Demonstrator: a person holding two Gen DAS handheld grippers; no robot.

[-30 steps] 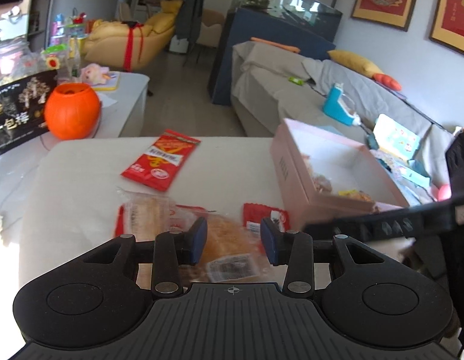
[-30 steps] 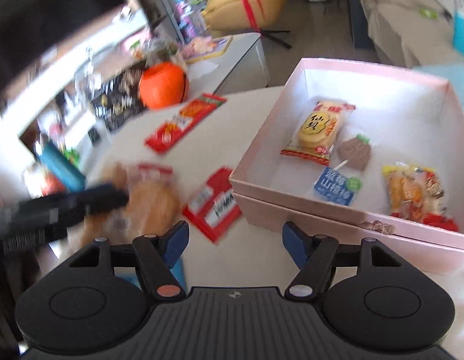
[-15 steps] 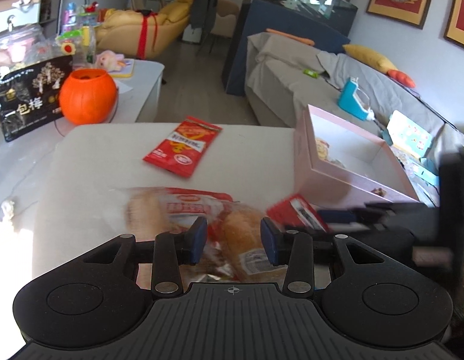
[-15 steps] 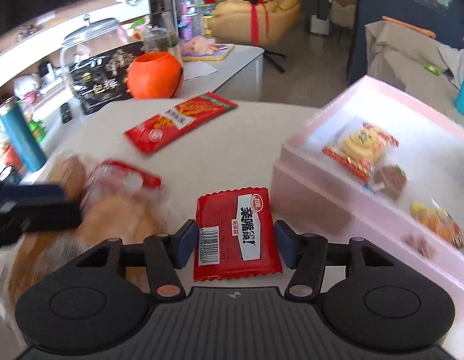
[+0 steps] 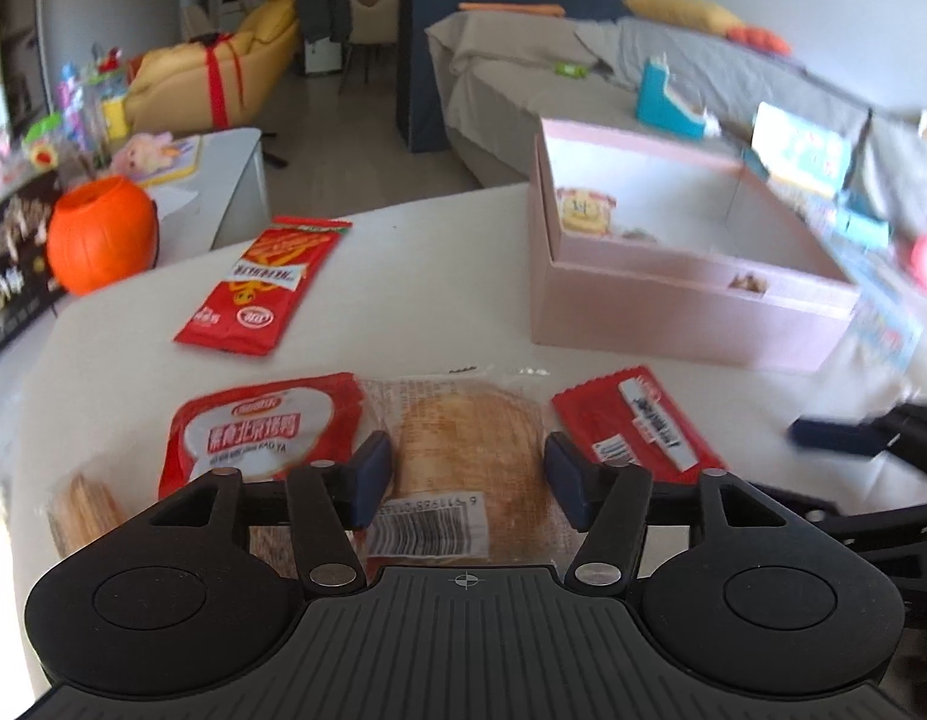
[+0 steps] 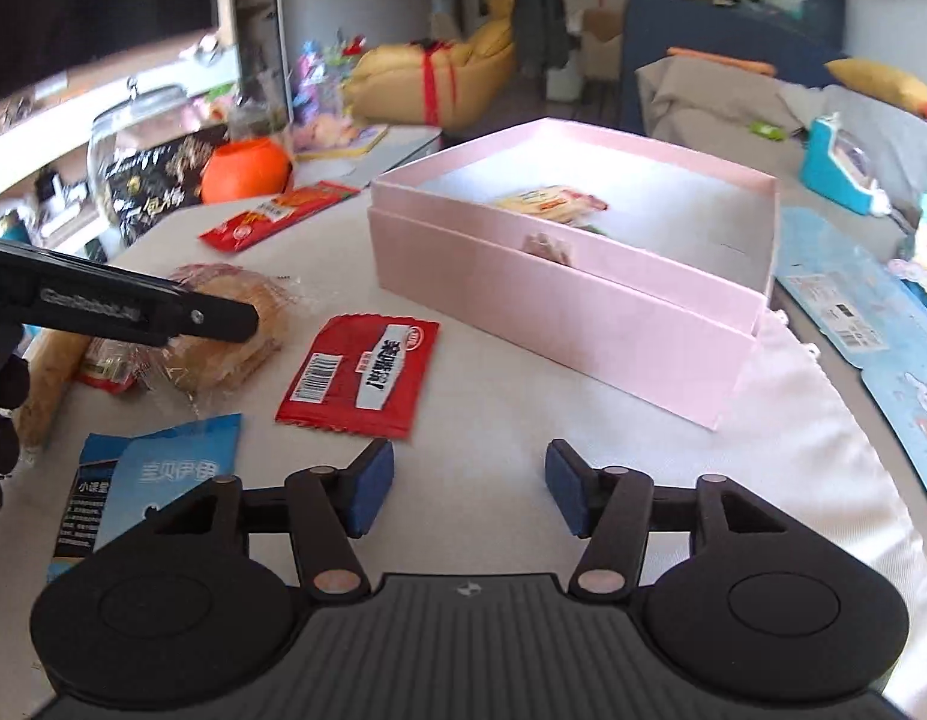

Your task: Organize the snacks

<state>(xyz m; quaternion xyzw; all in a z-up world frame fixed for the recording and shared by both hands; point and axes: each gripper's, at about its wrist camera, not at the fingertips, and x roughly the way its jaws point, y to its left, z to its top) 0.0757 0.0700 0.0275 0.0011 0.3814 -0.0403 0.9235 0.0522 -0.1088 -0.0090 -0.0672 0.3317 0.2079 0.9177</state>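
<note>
The left tongs [image 5: 468,474] have just spread and now straddle, unclamped, the clear-wrapped round bread [image 5: 466,456] lying near the open pink cardboard box [image 5: 691,300]. Seat both pads low on its sides before squeezing. The right tongs [image 6: 469,489] stand apart, empty, short of the flat red sachet [image 6: 361,378] beside that box.

A: Left hand-held gripper [image 5: 468,471] low over bench [image 5: 403,276], jaws just opened wider, straddling clear-wrapped bread pack [image 5: 463,450]. Pads not pressing.

B: Neighbours?

A: Red-white pack [image 5: 265,435] touching bread on left, small red sachet [image 5: 637,420] just right. Long red packet [image 5: 265,285] further back. Pink box [image 5: 673,312] at right, snacks inside.
</note>
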